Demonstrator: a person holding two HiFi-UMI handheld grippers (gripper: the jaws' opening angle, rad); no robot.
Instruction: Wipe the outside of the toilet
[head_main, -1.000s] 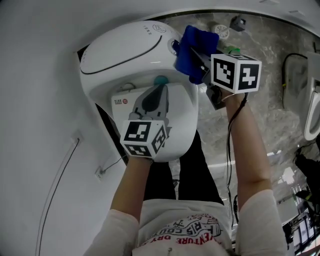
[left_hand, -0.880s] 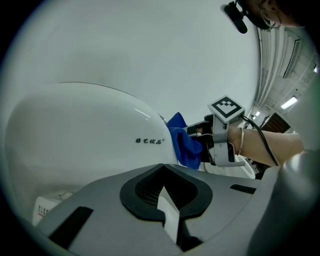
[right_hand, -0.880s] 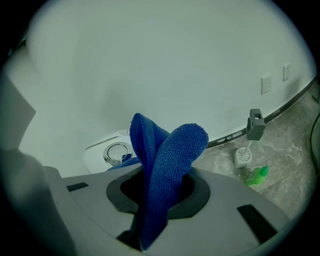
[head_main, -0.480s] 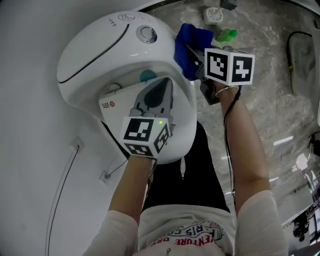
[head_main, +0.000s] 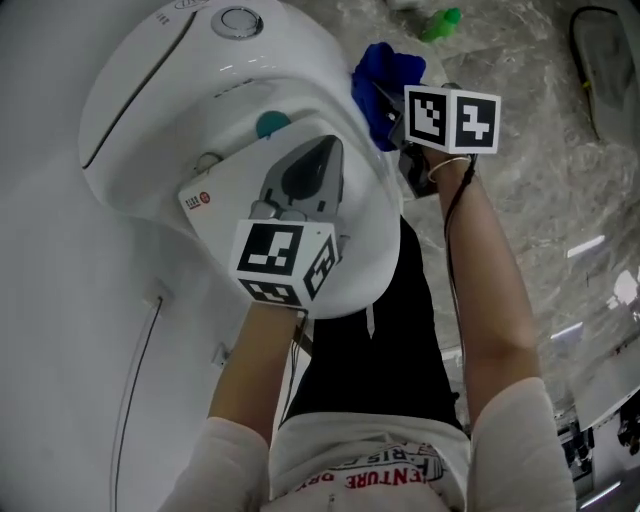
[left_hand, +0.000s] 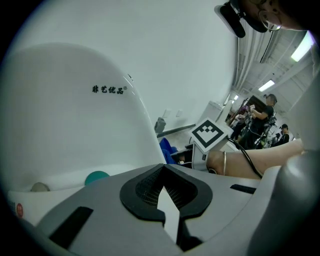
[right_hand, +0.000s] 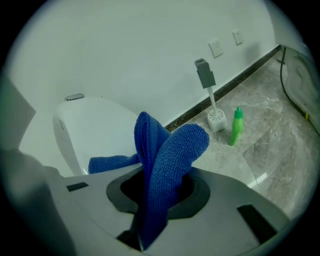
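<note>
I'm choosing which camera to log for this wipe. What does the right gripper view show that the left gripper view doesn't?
Only the right gripper view: the right gripper, jaws shut on the blue cloth; the toilet brush and green bottle by the wall; the flush button. Only the left gripper view: the left gripper, jaws together with nothing between; black lettering on the toilet; a teal round part; the right gripper's marker cube; people in the background. Both: the white toilet and the blue cloth.
</note>
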